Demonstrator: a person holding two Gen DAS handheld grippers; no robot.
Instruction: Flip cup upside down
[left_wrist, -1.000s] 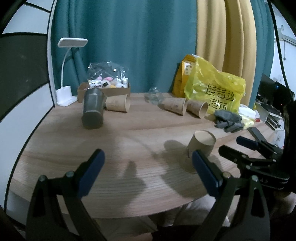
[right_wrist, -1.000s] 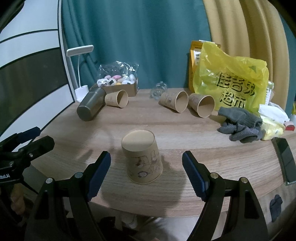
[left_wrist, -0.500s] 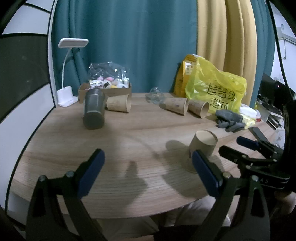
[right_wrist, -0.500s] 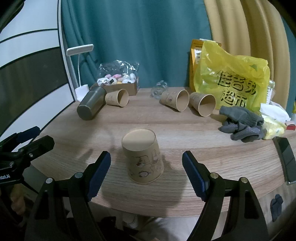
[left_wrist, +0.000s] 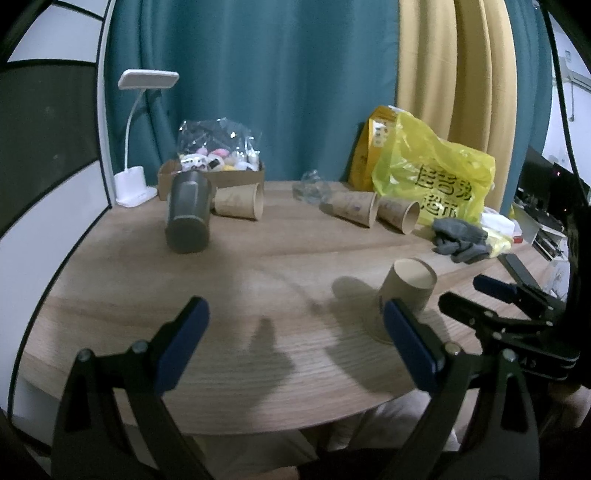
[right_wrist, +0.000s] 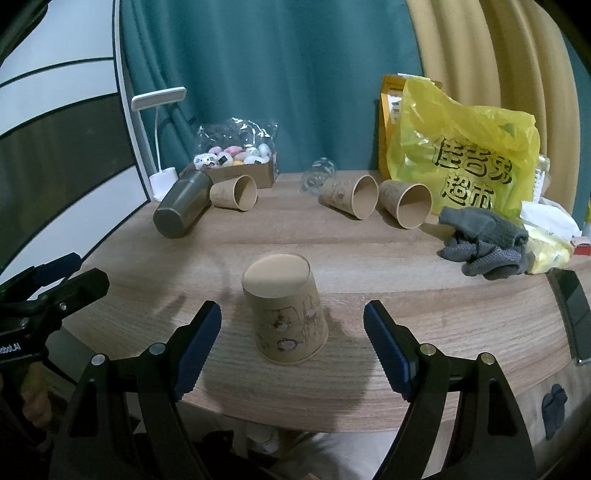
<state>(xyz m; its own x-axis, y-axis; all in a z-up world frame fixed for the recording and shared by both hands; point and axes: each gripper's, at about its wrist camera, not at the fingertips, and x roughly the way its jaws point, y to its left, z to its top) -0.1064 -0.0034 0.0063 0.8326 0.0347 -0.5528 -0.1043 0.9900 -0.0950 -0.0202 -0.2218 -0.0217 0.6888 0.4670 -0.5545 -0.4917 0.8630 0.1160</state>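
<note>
Your paper cup (right_wrist: 285, 312) stands upside down, base up and rim on the table (right_wrist: 424, 295), near the front edge and directly ahead of your right gripper (right_wrist: 291, 341), whose jaws are spread wide to either side of it and touch nothing. Your left gripper (left_wrist: 295, 343) hovers over the bare wood to the cup's left with its jaws just as wide and empty. At the back you have three more paper cups lying on their sides, a dark tumbler (right_wrist: 181, 210) tipped over, a yellow bag (right_wrist: 465, 155) and grey gloves (right_wrist: 484, 240).
</note>
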